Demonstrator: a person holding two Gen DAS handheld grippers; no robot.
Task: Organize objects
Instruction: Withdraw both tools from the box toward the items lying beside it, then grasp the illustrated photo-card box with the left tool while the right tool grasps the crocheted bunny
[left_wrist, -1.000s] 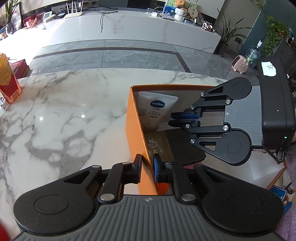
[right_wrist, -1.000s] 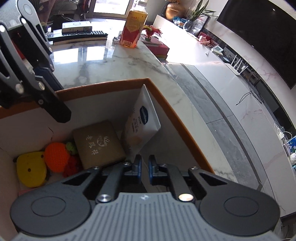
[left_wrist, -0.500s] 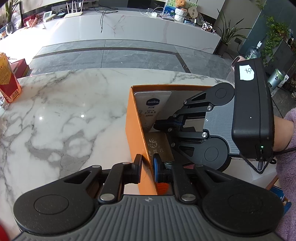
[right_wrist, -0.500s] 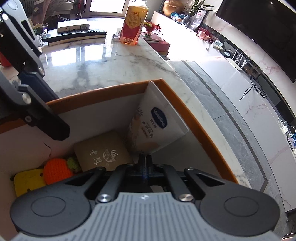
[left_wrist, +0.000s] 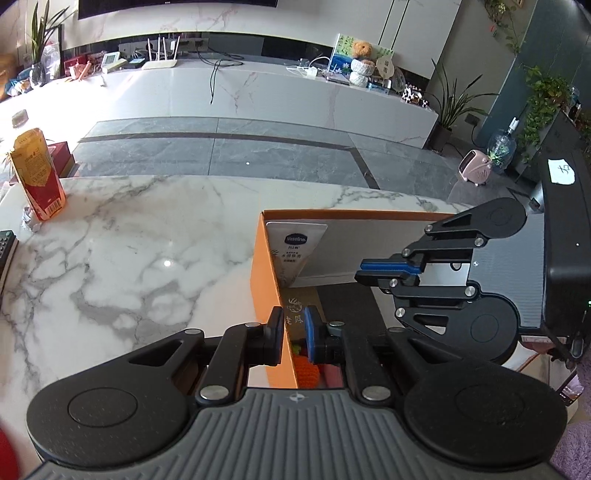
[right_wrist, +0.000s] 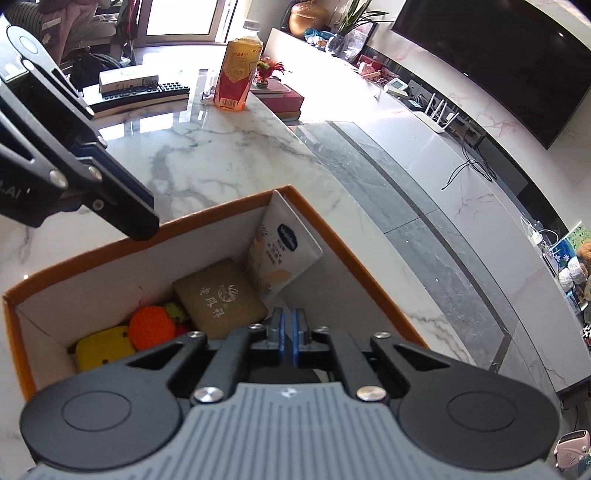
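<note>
An orange cardboard box (left_wrist: 264, 280) with a white inside stands on the marble table. My left gripper (left_wrist: 294, 334) is shut on its left wall, one finger on each side. In the right wrist view the left gripper (right_wrist: 146, 221) meets the box (right_wrist: 369, 275) at its far rim. A white Vaseline tube (left_wrist: 295, 251) (right_wrist: 280, 254) leans in the far corner. Beside it lie a brown packet (right_wrist: 218, 299), an orange knitted toy (right_wrist: 151, 326) and a yellow item (right_wrist: 103, 347). My right gripper (right_wrist: 287, 325) (left_wrist: 360, 272) hovers over the box, shut and empty.
An orange drink bottle (left_wrist: 37, 173) (right_wrist: 238, 74) stands at the table's far left. Near it are a remote control (right_wrist: 140, 94) and a red box (right_wrist: 284, 99). The table's far edge drops to a grey floor (left_wrist: 221, 155).
My right gripper closed its jaws and drew back and up from the tube, which stays leaning in the corner. Both wrist views have risen a little; the left grip on the wall holds.
</note>
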